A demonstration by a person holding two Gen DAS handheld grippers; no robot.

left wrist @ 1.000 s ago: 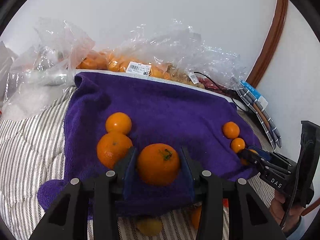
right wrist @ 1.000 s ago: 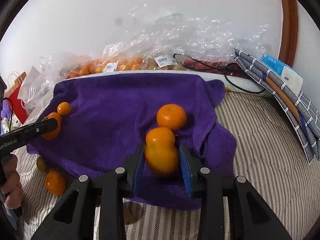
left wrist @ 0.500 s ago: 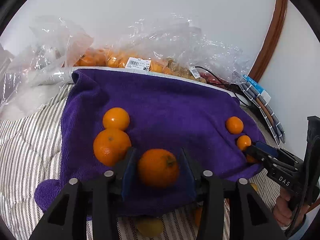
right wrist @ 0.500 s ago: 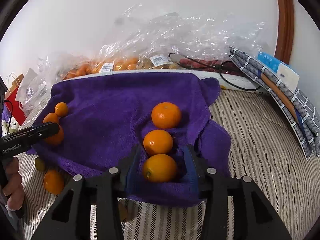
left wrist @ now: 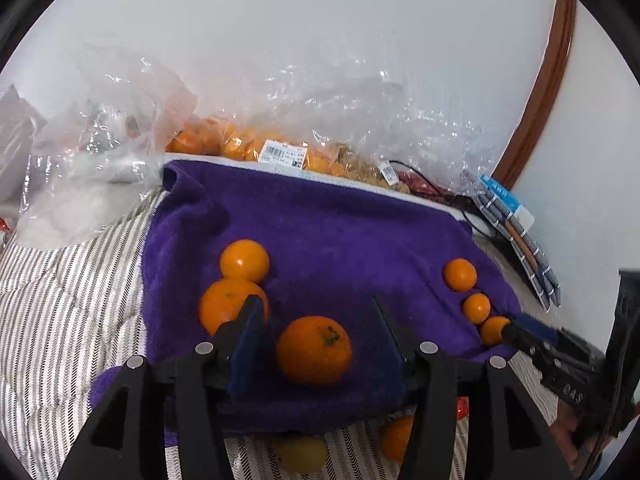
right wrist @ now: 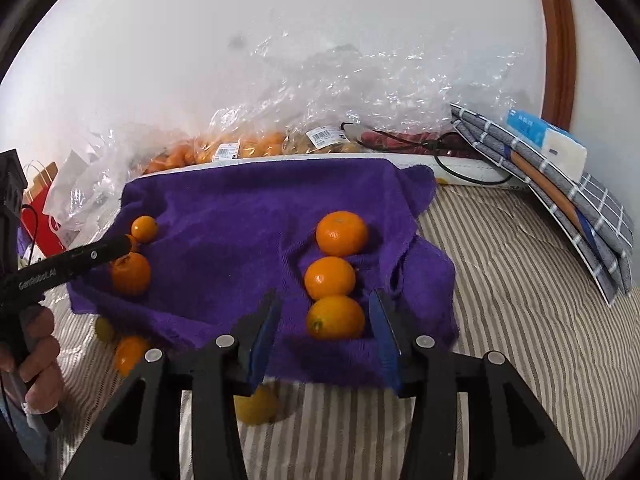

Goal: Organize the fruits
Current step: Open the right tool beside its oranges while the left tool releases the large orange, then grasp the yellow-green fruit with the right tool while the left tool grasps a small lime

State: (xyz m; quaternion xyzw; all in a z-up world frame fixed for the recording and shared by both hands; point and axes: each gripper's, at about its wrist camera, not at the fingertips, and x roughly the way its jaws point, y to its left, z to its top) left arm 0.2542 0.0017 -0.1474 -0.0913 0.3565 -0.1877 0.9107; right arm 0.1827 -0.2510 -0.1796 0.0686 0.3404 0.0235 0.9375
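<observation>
A purple towel (left wrist: 340, 240) lies on the striped bed, also in the right wrist view (right wrist: 240, 208). My left gripper (left wrist: 316, 312) is open, its fingers apart on either side of a large orange (left wrist: 314, 350) resting on the towel. Two more oranges (left wrist: 244, 260) sit in a row behind its left finger. My right gripper (right wrist: 324, 312) is open around a small orange (right wrist: 335, 317) lying on the towel, the nearest of a row of three (right wrist: 341, 233). The right gripper's tip also shows in the left wrist view (left wrist: 532, 332).
Loose fruit lies on the striped bedding below the towel's front edge (left wrist: 298, 452) (right wrist: 256, 406) (right wrist: 128, 354). Plastic bags of fruit (left wrist: 280, 152) line the wall. Folded grey cloths and a box (right wrist: 560, 184) lean at the right. A black cable (right wrist: 460, 172) runs behind the towel.
Both grippers opened and let go of their oranges, which now rest on the towel. Both have drawn back a little.
</observation>
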